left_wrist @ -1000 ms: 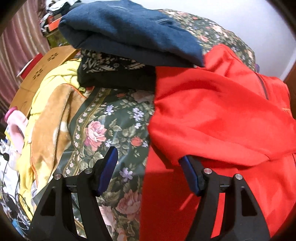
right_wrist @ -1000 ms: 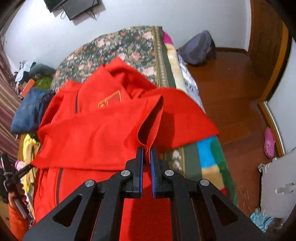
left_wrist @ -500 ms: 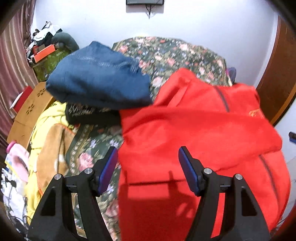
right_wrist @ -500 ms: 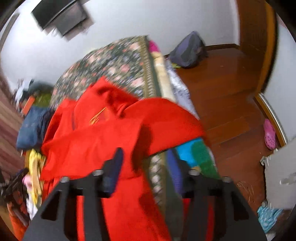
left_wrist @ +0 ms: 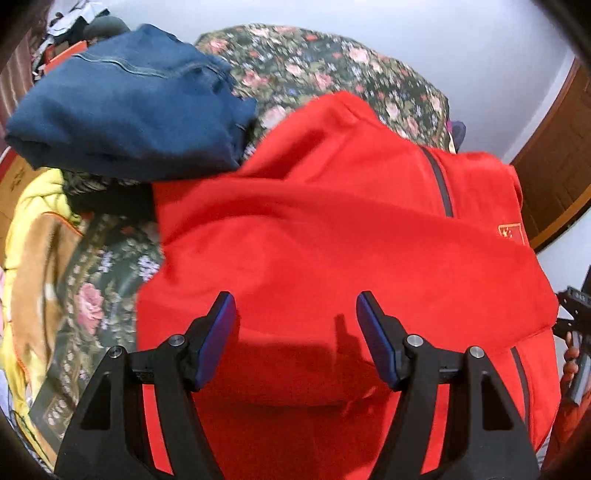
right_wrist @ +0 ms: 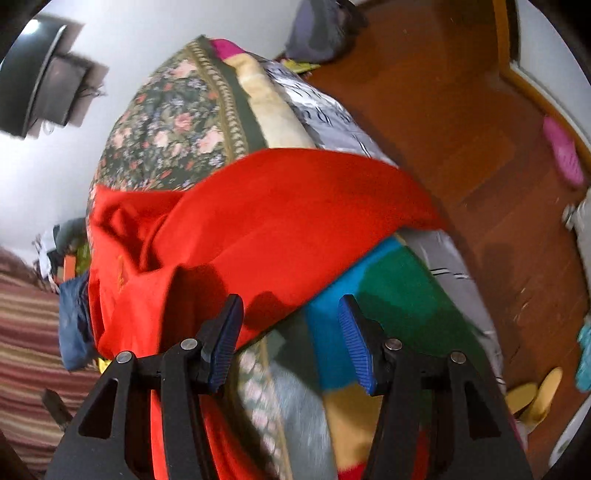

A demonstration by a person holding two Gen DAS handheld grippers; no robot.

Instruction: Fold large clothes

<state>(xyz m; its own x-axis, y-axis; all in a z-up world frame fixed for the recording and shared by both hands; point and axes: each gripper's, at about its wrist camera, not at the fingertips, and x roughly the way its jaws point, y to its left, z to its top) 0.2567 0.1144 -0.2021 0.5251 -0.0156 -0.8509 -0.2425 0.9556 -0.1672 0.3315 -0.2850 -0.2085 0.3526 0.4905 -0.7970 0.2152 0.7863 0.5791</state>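
Observation:
A large red jacket [left_wrist: 332, 240] with a dark zip and a small flag badge lies spread on the floral bedspread [left_wrist: 325, 62], one sleeve folded across its body. My left gripper [left_wrist: 295, 314] hovers open above the jacket's lower part, nothing between its blue pads. In the right wrist view the red jacket [right_wrist: 266, 221] drapes over the bed's side edge. My right gripper [right_wrist: 290, 317] stands open over that edge, above the jacket's hem and a colourful blanket [right_wrist: 354, 295], holding nothing.
Folded blue jeans [left_wrist: 125, 103] sit stacked on dark clothes at the bed's far left, with a yellow blanket [left_wrist: 33, 229] beside them. Wooden floor [right_wrist: 461, 110] lies right of the bed, with a pink slipper [right_wrist: 563, 157], yellow slippers [right_wrist: 535, 395] and a grey bag [right_wrist: 321, 29].
My right gripper let go of the red sleeve, opened, rolled and dropped towards the bed's side edge. The left gripper, still open, shifted from the jacket's left edge to over its body.

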